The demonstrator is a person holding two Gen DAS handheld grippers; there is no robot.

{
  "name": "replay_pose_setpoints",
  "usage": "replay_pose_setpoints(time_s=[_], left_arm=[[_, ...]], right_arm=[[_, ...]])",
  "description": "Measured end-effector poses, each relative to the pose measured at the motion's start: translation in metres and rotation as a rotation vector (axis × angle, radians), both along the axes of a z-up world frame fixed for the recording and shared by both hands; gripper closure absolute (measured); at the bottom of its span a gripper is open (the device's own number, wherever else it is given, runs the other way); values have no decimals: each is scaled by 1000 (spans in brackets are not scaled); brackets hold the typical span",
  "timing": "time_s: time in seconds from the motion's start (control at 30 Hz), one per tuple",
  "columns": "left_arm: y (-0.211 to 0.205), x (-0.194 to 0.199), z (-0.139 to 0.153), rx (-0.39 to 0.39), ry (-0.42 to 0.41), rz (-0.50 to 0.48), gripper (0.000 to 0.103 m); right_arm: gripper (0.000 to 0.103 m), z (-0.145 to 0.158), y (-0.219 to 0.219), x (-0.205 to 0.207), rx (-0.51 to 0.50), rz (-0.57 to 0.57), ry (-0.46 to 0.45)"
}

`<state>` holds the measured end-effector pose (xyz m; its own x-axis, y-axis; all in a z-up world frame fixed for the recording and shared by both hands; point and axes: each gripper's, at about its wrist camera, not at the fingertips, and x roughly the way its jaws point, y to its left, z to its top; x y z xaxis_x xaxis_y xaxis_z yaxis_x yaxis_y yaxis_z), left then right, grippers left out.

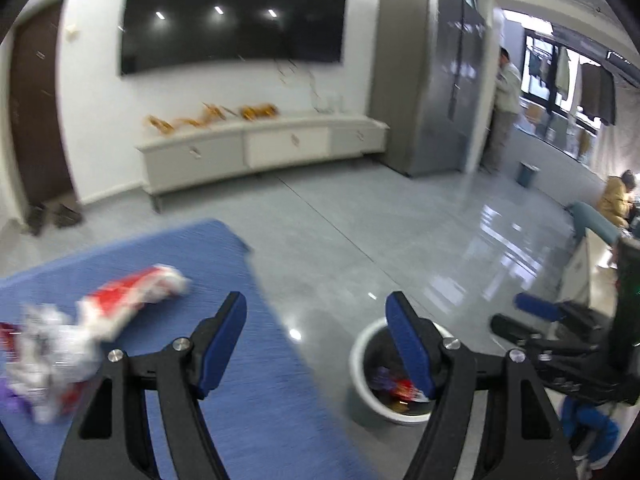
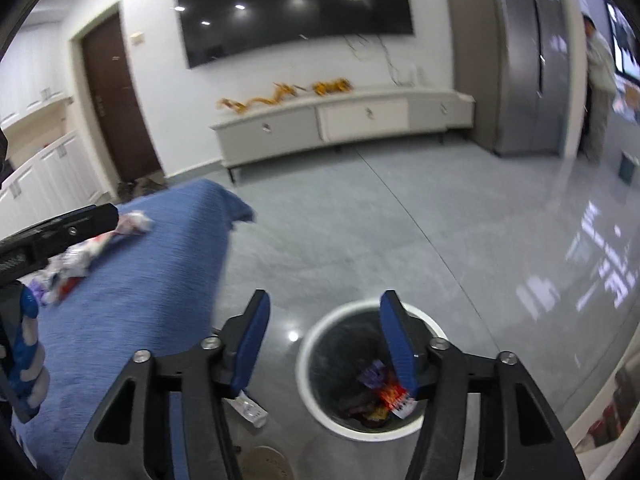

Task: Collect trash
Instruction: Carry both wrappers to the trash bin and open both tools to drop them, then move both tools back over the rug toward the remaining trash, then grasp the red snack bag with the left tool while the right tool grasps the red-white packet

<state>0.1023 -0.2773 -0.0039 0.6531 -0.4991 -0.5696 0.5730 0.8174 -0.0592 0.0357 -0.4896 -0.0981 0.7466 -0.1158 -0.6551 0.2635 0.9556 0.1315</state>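
Trash (image 1: 100, 320) heaped lower left on blue cloth (image 1: 224, 360); bin (image 2: 320, 412) lower centre on floor. Left gripper (image 1: 316, 344) and right gripper (image 2: 324, 340) both spread, empty. Risk: loose wrappers slipping off cloth edge, missing bin.

Two cameras, each looking out along its own gripper.
Both sit up high, looking down and forward; both see the blue bench (image 1: 224, 248), the white bin (image 2: 320, 340) and the TV (image 1: 232, 12) wall.
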Motion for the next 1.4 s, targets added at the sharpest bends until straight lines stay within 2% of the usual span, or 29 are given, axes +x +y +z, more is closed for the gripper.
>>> replay_pose_setpoints(time_s=[0.13, 0.27, 0.47, 0.63, 0.83, 1.03, 1.2, 1.4], left_arm=[[53, -14, 18, -3, -57, 78, 32], [105, -24, 32, -14, -94, 144, 32], [166, -22, 38, -41, -108, 219, 32], [207, -10, 33, -57, -87, 272, 32], [266, 9, 7, -68, -13, 346, 32], [330, 22, -34, -58, 79, 410, 32], [347, 40, -53, -92, 149, 404, 32], [340, 83, -56, -131, 183, 407, 32]], right_arm=[[34, 34, 45, -4, -44, 66, -52], [33, 61, 92, -3, -67, 133, -84], [33, 81, 150, 13, -90, 226, -91], [33, 84, 187, 26, -84, 282, -86], [33, 75, 227, 54, -77, 355, -40], [33, 48, 248, 91, -31, 418, 16], [33, 20, 265, 139, 52, 474, 55], [32, -11, 261, 200, 217, 442, 87]])
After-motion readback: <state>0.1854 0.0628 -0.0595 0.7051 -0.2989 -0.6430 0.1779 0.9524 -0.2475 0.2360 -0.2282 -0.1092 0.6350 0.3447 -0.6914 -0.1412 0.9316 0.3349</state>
